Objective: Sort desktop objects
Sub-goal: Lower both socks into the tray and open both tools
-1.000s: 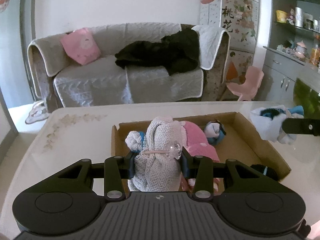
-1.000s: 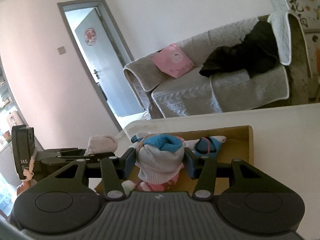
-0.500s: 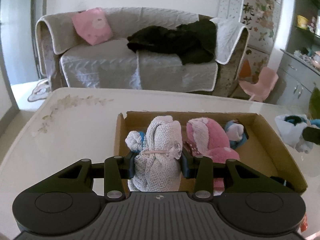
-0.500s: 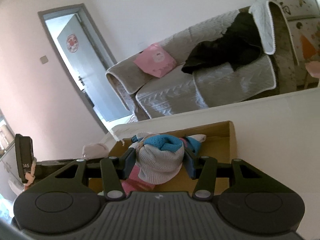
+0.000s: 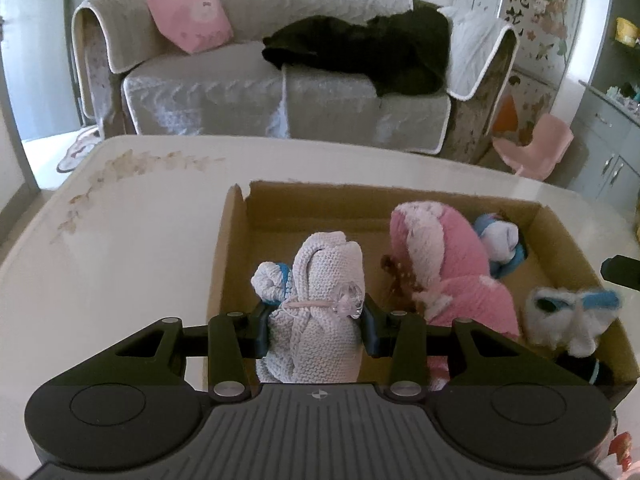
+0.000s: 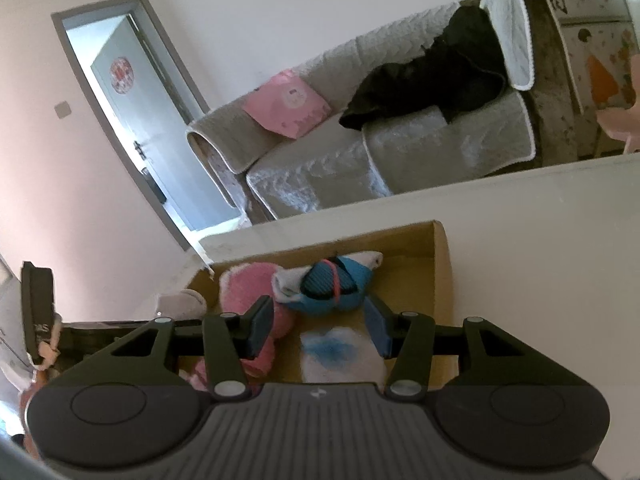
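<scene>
A glossy cream table [image 5: 132, 248], printed with a faint brown floral sprig near its far left corner, carries one open, shallow cardboard box [image 5: 226, 240] standing flat on its top, with bare tabletop along the box's left and far sides.

Knitted cloth bundle [image 5: 320, 304]; matt cardboard box [image 5: 226, 248]; glossy smooth table [image 5: 132, 248]; fluffy pink sock [image 5: 444, 264].
</scene>
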A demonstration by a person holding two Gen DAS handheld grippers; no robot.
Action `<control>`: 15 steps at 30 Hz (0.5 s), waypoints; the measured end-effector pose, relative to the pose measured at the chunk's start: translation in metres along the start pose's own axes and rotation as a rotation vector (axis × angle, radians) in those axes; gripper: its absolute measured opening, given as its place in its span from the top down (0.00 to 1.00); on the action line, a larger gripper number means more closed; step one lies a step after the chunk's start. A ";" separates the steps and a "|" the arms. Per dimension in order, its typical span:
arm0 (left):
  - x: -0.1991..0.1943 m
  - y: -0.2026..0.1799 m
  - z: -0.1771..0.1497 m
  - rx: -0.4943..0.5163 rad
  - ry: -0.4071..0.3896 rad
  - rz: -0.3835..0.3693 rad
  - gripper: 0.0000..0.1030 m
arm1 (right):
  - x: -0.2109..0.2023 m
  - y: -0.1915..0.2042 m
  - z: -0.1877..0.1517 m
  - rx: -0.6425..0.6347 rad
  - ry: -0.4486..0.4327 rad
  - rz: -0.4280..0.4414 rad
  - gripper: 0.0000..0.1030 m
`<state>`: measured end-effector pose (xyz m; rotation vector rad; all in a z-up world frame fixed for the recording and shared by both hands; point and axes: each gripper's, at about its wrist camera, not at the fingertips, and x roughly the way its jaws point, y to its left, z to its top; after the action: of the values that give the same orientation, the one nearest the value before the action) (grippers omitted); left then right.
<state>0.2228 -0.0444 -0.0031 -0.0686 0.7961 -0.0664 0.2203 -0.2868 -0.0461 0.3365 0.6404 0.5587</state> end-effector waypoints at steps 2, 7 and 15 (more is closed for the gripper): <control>0.001 -0.002 -0.002 0.007 0.010 0.005 0.50 | 0.001 -0.001 -0.002 -0.002 0.008 -0.007 0.54; 0.007 -0.003 -0.006 0.012 0.036 -0.006 0.39 | 0.000 0.001 -0.004 -0.014 0.022 -0.007 0.54; -0.011 -0.016 -0.009 0.085 0.007 0.011 0.14 | -0.006 0.009 -0.006 -0.052 0.031 -0.001 0.51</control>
<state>0.2087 -0.0601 -0.0001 0.0168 0.7997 -0.0898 0.2093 -0.2822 -0.0436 0.2789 0.6552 0.5796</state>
